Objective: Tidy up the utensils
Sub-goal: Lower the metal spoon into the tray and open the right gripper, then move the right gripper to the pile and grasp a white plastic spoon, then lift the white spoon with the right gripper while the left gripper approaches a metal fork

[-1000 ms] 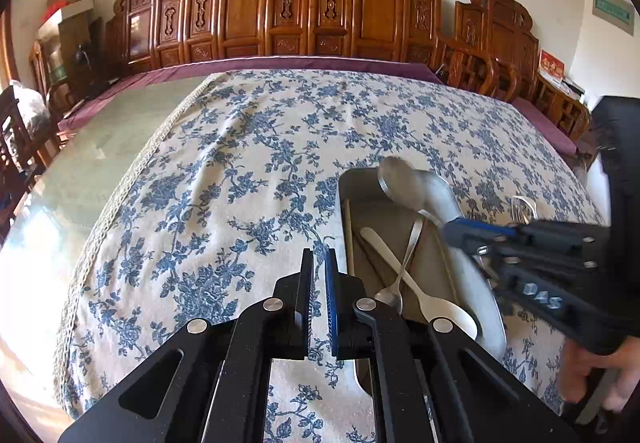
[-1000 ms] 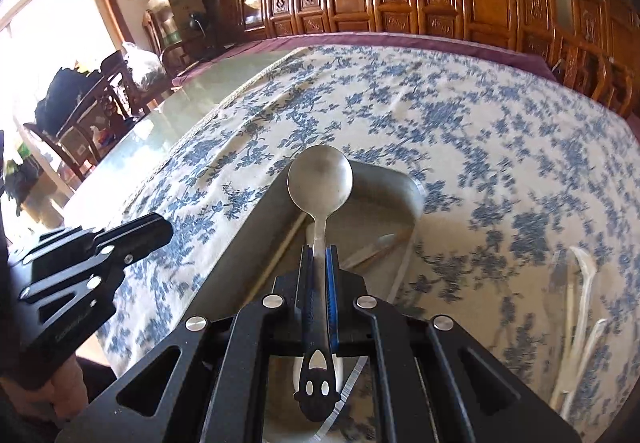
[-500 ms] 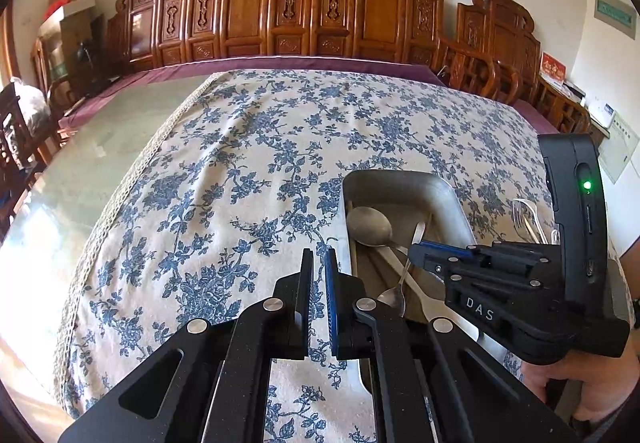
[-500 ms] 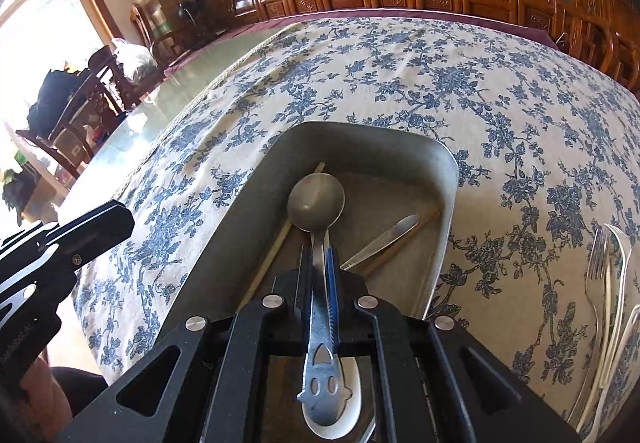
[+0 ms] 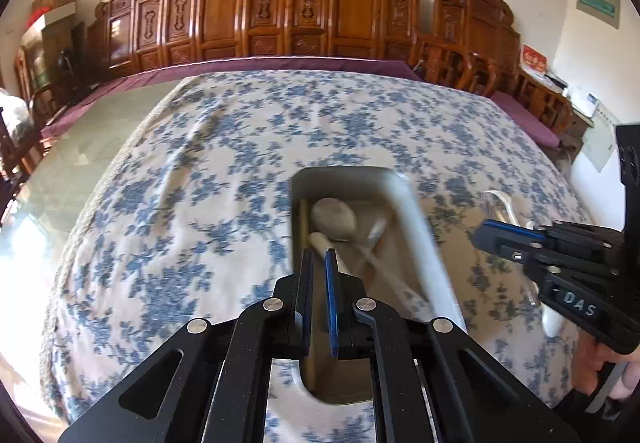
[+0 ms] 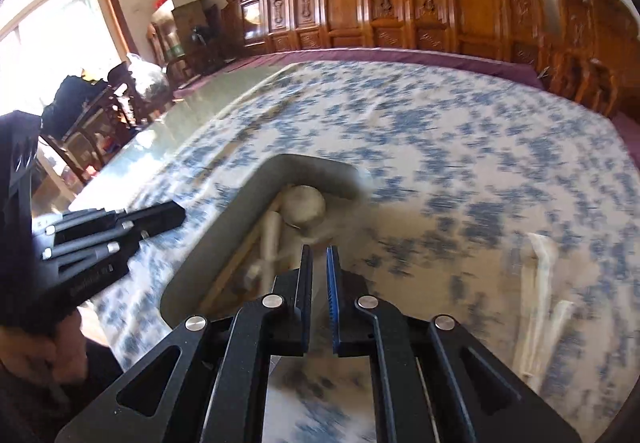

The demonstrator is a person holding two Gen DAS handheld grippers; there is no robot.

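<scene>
Your right gripper (image 6: 319,263) hangs above the near right rim of the shallow grey metal tray (image 6: 224,227), its blue-lined fingers slightly spread with nothing between them. The large silver spoon (image 6: 302,205) lies inside the tray, bowl toward the far end, handle running back toward you, beside a thin wooden chopstick (image 6: 240,255) along the tray's left wall; motion blur hides finer detail. To the right of the tray, on the blue-and-white floral tablecloth (image 6: 460,147), a few pale plastic utensils (image 6: 538,283) lie well apart from it.

Your left gripper (image 5: 318,265) sits low over the near left part of the tray (image 5: 416,227), its fingers parted by a narrow gap and pinching nothing. From there the spoon (image 5: 334,219) shows at the tray's far end, with other metal cutlery (image 5: 374,239) blurred beside it. Carved wooden chairs (image 5: 280,15) line the far wall.
</scene>
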